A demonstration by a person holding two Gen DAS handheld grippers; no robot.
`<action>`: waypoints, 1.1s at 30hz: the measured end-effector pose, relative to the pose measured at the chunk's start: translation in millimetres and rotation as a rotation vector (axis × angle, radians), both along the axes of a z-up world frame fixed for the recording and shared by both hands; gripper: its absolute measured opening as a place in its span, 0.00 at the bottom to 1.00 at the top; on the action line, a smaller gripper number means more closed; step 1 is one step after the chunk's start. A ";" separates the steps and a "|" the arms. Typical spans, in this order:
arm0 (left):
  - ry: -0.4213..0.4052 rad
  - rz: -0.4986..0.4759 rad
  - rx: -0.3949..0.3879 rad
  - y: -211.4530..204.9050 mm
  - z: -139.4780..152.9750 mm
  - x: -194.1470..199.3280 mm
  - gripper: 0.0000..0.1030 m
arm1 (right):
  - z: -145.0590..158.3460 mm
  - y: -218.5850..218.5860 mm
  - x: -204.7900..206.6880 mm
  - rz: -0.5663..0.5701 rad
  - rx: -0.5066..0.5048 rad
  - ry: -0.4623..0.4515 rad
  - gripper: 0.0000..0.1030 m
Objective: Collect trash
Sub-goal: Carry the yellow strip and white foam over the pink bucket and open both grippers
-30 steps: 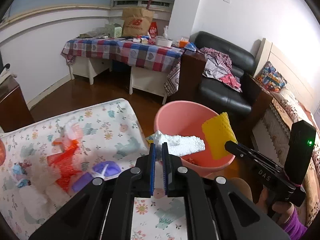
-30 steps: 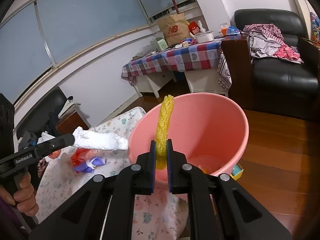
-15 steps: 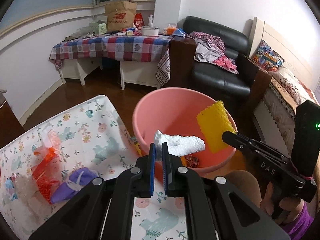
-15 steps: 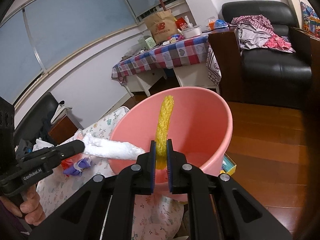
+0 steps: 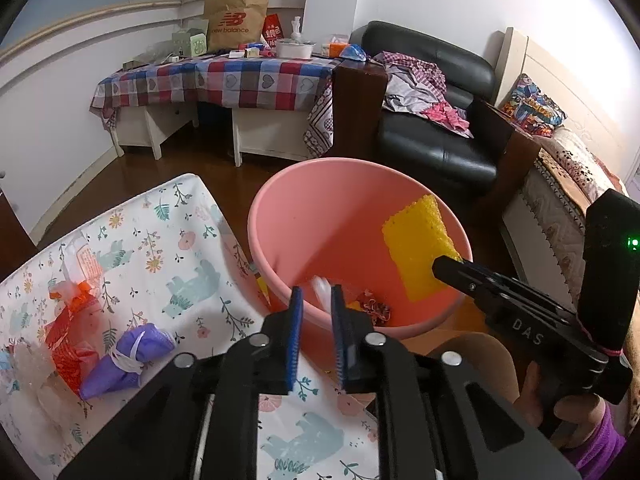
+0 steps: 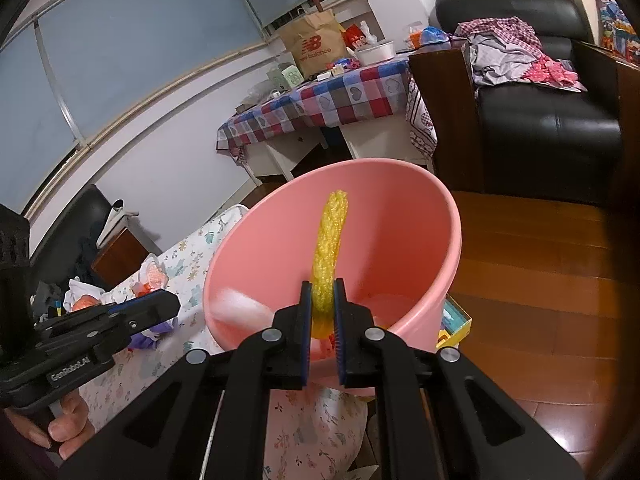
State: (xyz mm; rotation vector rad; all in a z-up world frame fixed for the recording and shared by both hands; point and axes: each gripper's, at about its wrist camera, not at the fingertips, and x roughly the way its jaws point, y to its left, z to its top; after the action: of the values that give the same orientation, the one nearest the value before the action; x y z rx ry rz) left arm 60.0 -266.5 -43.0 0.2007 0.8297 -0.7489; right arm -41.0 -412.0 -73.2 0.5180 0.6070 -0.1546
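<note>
I am looking into a cluttered living room with a dark wooden floor, a checked tablecloth (image 5: 224, 80) on the far table and a black armchair (image 5: 436, 148) heaped with clothes. Close in on the left lies a floral padded surface (image 5: 160, 248), and on it sit an orange net bag (image 5: 70, 332) and, touching it, a purple tied bag (image 5: 124, 360). My left gripper (image 5: 316, 312) points down at the near rim of the pink bucket (image 5: 332, 216); its jaws are opening and nothing is pinched between the pads. A blurred white foam piece (image 5: 322, 286) shows just past them, inside the bucket, free of the pads. Scraps of red and yellow litter (image 5: 372, 308) lie on the bucket's bottom. To the right, my right gripper (image 6: 322, 308) is pressed tight on a yellow foam net (image 6: 330, 248), holding it upright over the bucket's mouth.
</note>
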 end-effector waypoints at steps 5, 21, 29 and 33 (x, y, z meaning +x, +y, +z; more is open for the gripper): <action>-0.016 0.005 -0.022 6.7 7.1 -3.4 0.33 | 0.6 1.1 1.0 -0.011 -0.008 0.015 0.10; -0.042 0.102 -0.106 63.3 36.4 -12.1 0.49 | 24.6 22.9 -7.7 0.008 -0.063 -0.017 0.37; -0.053 0.200 -0.143 121.1 44.4 -17.4 0.52 | 35.3 61.6 -7.6 0.081 -0.081 -0.052 0.37; -0.074 0.251 -0.144 150.6 44.3 -20.8 0.52 | 36.9 82.4 -4.3 0.137 -0.072 -0.064 0.37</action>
State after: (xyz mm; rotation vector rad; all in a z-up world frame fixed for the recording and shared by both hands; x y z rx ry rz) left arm 39.2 -116.0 1.4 -0.0052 0.7121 -0.5592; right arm -45.3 -329.6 -36.3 0.4091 0.5706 -0.0299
